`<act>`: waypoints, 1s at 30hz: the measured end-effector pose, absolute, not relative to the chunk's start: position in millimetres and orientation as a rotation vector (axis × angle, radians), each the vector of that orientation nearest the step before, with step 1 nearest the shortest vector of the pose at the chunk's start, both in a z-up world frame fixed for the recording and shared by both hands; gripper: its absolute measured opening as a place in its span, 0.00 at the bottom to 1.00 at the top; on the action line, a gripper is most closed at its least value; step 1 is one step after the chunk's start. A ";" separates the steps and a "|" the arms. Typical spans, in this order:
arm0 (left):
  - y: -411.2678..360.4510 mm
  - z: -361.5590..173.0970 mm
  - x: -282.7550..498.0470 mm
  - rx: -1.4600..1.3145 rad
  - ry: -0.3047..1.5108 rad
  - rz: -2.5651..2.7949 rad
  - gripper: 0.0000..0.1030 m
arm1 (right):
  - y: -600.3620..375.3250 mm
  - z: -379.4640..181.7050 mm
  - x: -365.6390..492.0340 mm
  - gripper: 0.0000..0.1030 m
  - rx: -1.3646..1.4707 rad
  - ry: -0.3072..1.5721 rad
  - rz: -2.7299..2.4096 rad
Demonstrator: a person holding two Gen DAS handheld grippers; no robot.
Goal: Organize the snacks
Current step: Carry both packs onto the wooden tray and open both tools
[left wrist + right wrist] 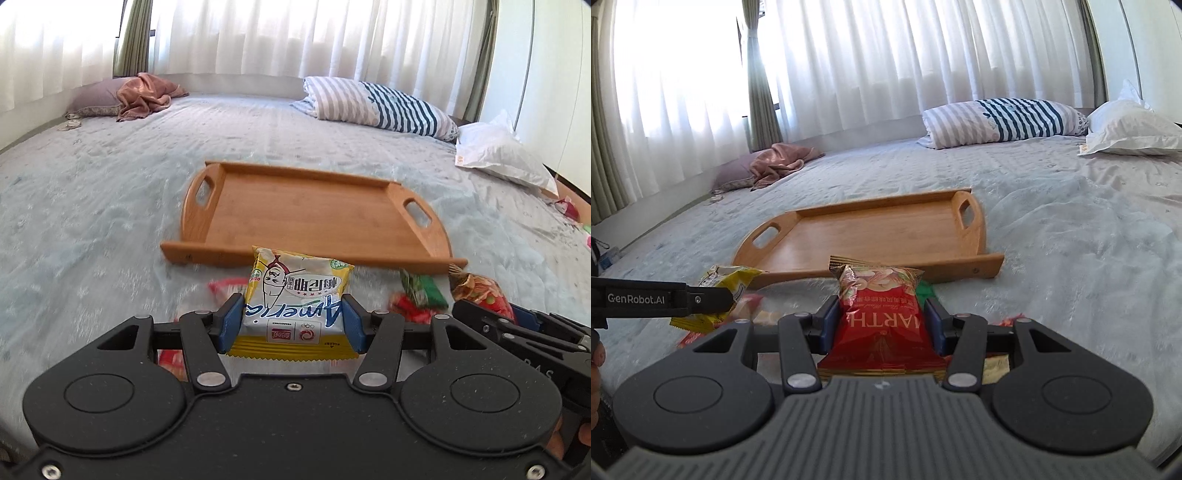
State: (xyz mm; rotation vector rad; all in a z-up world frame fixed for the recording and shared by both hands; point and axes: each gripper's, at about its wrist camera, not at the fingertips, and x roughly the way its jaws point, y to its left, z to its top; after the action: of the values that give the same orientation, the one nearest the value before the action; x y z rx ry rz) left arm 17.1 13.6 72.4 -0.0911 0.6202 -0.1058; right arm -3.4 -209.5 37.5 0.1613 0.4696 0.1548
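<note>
My left tool (291, 325) is clamping a yellow-and-white snack packet (295, 291) above the bed (92, 221). My right tool (879, 325) is gripping a red foil snack bag (879, 314). The empty wooden handled tray (306, 206) is sitting just ahead. Blurred wrappers (417, 299), probably snacks, are lying underneath.

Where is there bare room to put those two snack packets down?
The wooden tray is bare from handle to handle. The bedspread left of it is open too. Crowded: the strip below the tray's near rim, where loose snack packets lie.
</note>
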 end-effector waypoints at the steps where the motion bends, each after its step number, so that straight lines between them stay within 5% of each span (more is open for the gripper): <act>1: 13.2 74.7 22.7 -0.087 0.615 -0.109 0.52 | -211.6 40.4 1.4 0.51 0.164 0.470 0.151; 20: 23.4 122.6 173.5 -0.166 0.688 -0.166 0.52 | -228.7 91.6 150.8 0.51 0.116 0.544 0.164; 30: 3.5 94.8 274.0 -0.165 0.753 -0.128 0.52 | -224.2 71.4 244.5 0.51 0.156 0.654 0.161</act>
State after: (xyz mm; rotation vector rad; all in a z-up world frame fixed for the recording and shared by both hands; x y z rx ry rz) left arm 274.0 3.5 94.8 -0.1654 0.7532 -0.1279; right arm 244.5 -224.2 71.4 0.1557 0.6542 0.1607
